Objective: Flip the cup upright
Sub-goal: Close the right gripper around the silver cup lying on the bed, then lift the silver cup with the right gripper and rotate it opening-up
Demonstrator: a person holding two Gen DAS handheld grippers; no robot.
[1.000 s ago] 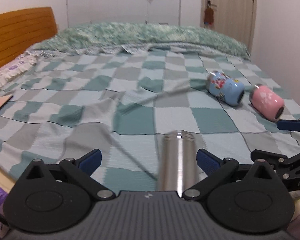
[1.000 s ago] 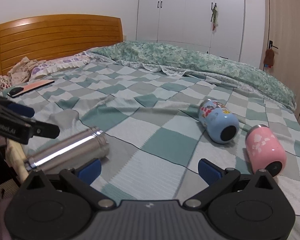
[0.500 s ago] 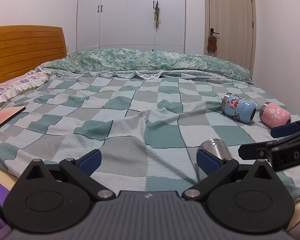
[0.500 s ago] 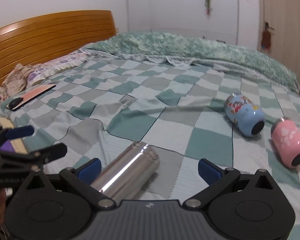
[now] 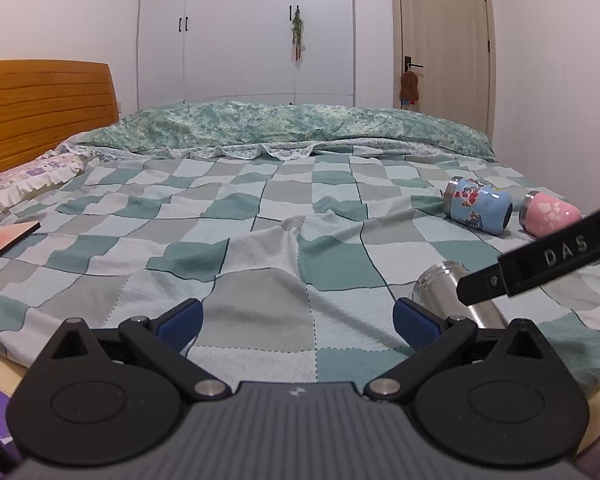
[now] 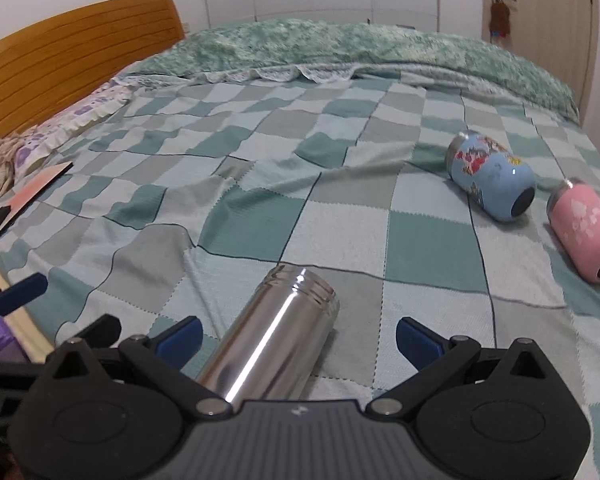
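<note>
A steel cup (image 6: 274,340) lies on its side on the checked blanket near the bed's front edge. It sits between the open fingers of my right gripper (image 6: 299,334), untouched. In the left wrist view the steel cup (image 5: 448,292) lies to the right of my open, empty left gripper (image 5: 299,318), partly behind the right gripper's finger (image 5: 540,264). A blue cup (image 6: 492,176) and a pink cup (image 6: 584,226) lie on their sides at the right.
A wooden headboard (image 6: 60,68) and pillows are at the left. A pink flat item with a black object (image 6: 24,200) lies near the left edge. A folded green duvet (image 5: 284,128) runs along the far side. Wardrobe and door stand behind.
My right gripper has moved left over the steel cup, which now lies between its fingers. My left gripper has moved left, away from the steel cup.
</note>
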